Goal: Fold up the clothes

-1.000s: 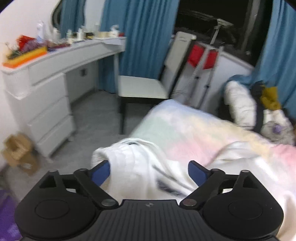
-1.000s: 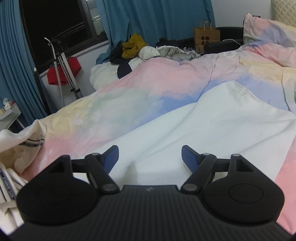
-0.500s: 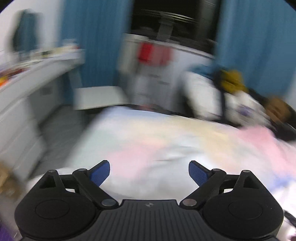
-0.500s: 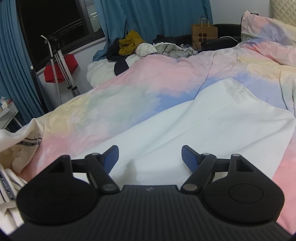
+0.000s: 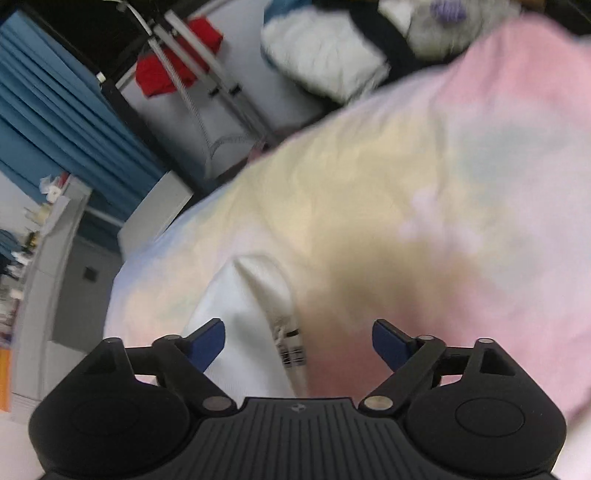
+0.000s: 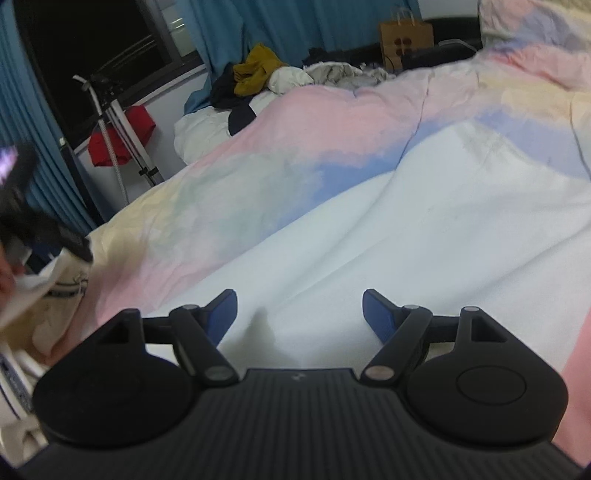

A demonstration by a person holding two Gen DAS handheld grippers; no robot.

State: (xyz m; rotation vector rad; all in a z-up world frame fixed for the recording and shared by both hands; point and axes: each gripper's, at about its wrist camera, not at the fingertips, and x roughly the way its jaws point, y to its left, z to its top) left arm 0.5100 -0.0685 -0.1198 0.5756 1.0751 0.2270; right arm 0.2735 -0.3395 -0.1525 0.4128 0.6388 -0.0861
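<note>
The left gripper [image 5: 298, 341] is held tilted above the near left corner of the bed, its blue-padded jaws spread wide apart with nothing between them. Beneath it a crumpled cream-white garment with dark striped trim [image 5: 255, 314] is seen lying on the pastel tie-dye duvet cover of pink, yellow and pale blue [image 5: 461, 192], close to the bed's left edge; the striped trim falls roughly between the two jaws, but the view is blurred and contact cannot be judged.

The right gripper [image 6: 300, 314] is held low over a large plain white cloth [image 6: 424, 251] that is spread flat across the near right part of the bed, on top of the duvet cover [image 6: 295, 155]. Its jaws are likewise wide apart and empty, and a small dark shadow is cast on the white cloth between them.

In the right wrist view the cream-white garment [image 6: 55, 314] is found bunched at the bed's near left edge, with a blurred dark gripper body [image 6: 33, 221] above it.

Beyond the far left edge of the bed, a heap of mixed clothes topped by a mustard-yellow piece [image 6: 258, 68] is piled. A metal tripod stand with red cloth hung on it [image 6: 122, 136] is placed by the dark window, blue pleated curtains [image 5: 55, 122] are hung beside it, and a brown paper bag [image 6: 406, 35] is stood at the far side.
</note>
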